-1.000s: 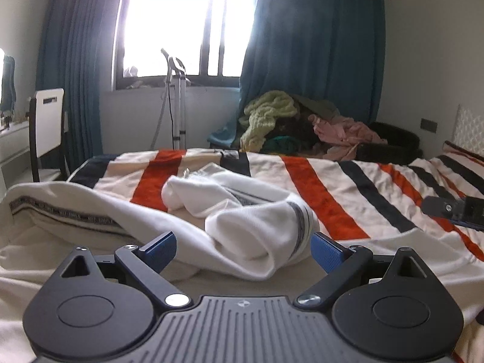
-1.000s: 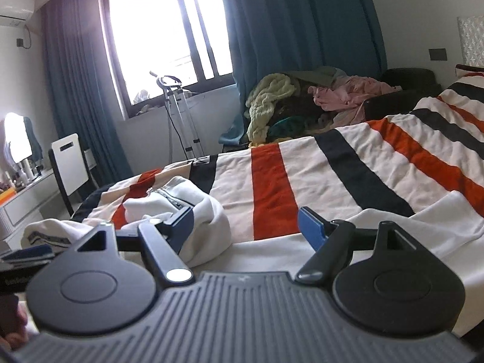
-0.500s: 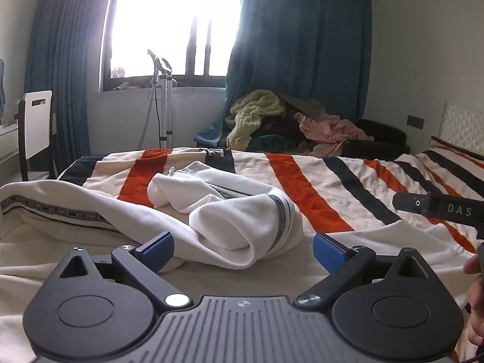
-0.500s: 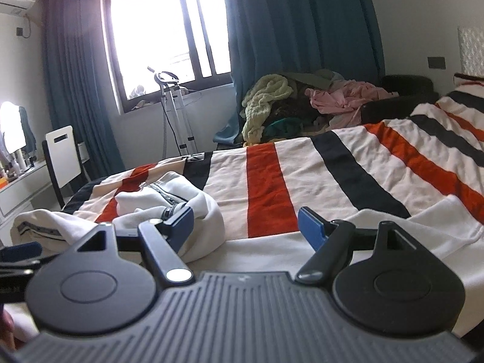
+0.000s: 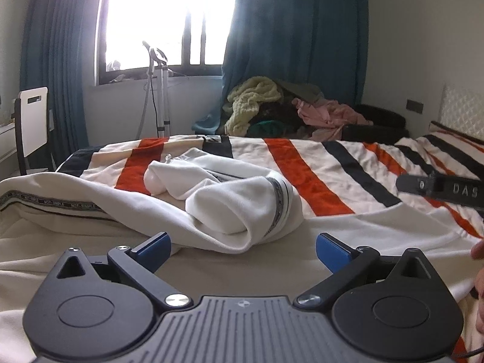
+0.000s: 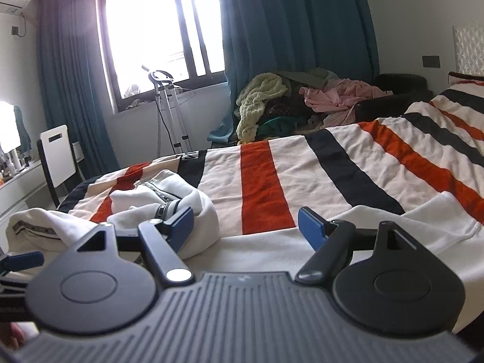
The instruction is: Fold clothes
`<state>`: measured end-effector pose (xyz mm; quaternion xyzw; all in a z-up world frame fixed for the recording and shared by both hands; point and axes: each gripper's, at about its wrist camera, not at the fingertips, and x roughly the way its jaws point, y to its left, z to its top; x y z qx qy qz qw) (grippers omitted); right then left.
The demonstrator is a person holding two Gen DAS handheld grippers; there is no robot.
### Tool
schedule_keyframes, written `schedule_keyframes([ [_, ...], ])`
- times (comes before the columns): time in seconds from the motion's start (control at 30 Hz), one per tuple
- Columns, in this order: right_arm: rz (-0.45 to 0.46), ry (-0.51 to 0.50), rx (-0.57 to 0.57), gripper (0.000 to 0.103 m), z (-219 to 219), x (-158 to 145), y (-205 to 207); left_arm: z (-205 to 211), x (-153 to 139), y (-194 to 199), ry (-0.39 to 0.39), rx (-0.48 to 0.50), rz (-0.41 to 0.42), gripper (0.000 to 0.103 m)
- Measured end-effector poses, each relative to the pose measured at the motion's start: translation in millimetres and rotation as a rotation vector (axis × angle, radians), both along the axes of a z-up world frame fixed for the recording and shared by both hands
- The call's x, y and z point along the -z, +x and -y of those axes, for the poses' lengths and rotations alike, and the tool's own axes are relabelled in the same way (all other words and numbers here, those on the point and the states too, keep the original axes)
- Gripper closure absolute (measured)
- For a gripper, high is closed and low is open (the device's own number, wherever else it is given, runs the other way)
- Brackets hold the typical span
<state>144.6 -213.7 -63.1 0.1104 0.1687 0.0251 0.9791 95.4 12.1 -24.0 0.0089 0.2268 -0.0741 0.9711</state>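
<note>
White garment [image 5: 230, 208] lies bunched near foot edge of striped bed [image 5: 305, 178], toward its left corner. Left gripper [image 5: 242, 246] jaws wide apart, empty, low just before bundle. Right gripper [image 6: 245, 224] likewise spread, empty. Advice: pinch single hem layer, lift, spread flat before folding.

White garment [image 5: 242, 208]: soft matt cloth w/ fine twill weave, woven trim band. Striped bedcover [image 6: 302, 166]: matt, slightly fuzzy fabric. Left gripper [image 5: 242, 249]: matt black plastic, ribbed body, shiny metal screws, blue pads [image 5: 331, 251] smooth.
</note>
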Motion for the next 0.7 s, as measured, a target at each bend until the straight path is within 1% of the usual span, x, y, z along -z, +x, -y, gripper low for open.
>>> schedule_keyframes([
  [0.13, -0.025, 0.032, -0.013, 0.025, 3, 2, 10, -7, -6, -1, -0.041, -0.029, 0.005, 0.000],
  [0.23, -0.055, 0.023, -0.074, 0.025, 0, 0, 40, -16, -7, 1, -0.094, -0.046, -0.005, 0.000],
  [0.3, -0.041, 0.031, -0.116, 0.024, -2, -3, 63, -22, -6, 8, -0.120, -0.038, -0.010, 0.000],
  [0.33, -0.036, 0.045, -0.153, 0.024, -4, -5, 80, -27, -6, 15, -0.121, -0.047, -0.010, 0.000],
  [0.37, -0.036, 0.054, -0.194, 0.024, -8, -7, 97, -34, -5, 23, -0.123, -0.078, -0.013, 0.000],
  [0.43, -0.057, 0.044, -0.269, 0.024, -21, -9, 141, -48, -1, 41, -0.158, -0.134, -0.034, 0.000],
  [0.53, -0.146, 0.037, -0.347, 0.025, -48, -10, 216, -65, 9, 60, -0.209, -0.188, -0.061, 0.000],
  [0.6, -0.182, 0.029, -0.370, 0.025, -66, -6, 261, -71, 18, 68, -0.212, -0.210, -0.064, 0.000],
  [0.63, -0.205, 0.014, -0.373, 0.031, -77, -1, 286, -72, 23, 73, -0.205, -0.216, -0.065, 0.000],
  [0.67, -0.232, -0.004, -0.366, 0.033, -87, 5, 307, -72, 28, 77, -0.205, -0.219, -0.066, 0.000],
  [0.7, -0.258, -0.023, -0.359, 0.033, -98, 12, 328, -73, 33, 81, -0.213, -0.216, -0.067, 0.000],
])
